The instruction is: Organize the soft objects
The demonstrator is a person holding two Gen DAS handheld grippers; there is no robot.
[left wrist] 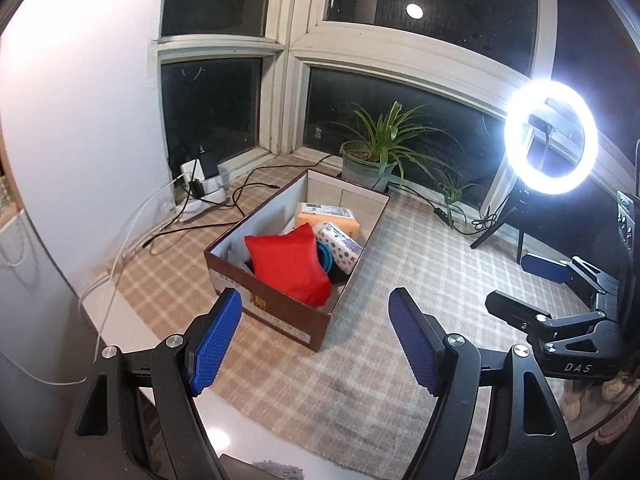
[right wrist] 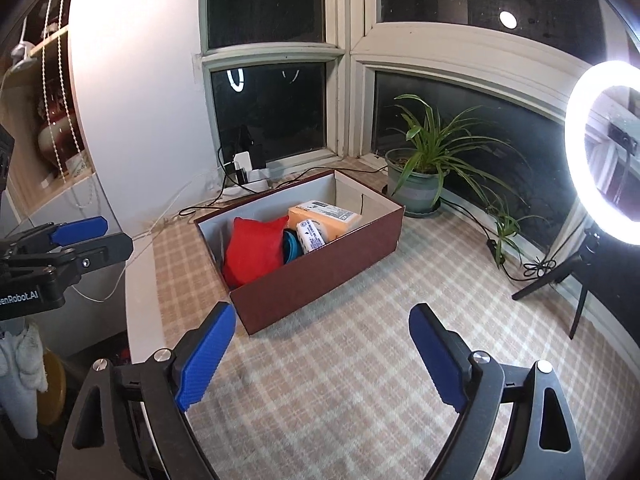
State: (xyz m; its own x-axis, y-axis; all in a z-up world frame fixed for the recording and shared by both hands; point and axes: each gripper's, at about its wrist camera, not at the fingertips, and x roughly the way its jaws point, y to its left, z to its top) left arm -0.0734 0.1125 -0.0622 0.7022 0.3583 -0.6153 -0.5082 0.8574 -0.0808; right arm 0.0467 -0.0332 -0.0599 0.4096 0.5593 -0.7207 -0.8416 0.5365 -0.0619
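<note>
Checked tablecloth (right wrist: 360, 380) covers the table; brown box (left wrist: 280, 312) sits mid-cloth w/ red cushion (left wrist: 292, 268), orange pack (left wrist: 332, 216), patterned tissue pack (left wrist: 340, 246) inside; left gripper (left wrist: 316, 340) & right gripper (right wrist: 322, 356) hover near box, jaws spread, nothing between.

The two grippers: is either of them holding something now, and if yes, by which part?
Nothing is held. The left gripper and the right gripper are both open with empty fingers, apart from the box where the red cushion lies.
</note>
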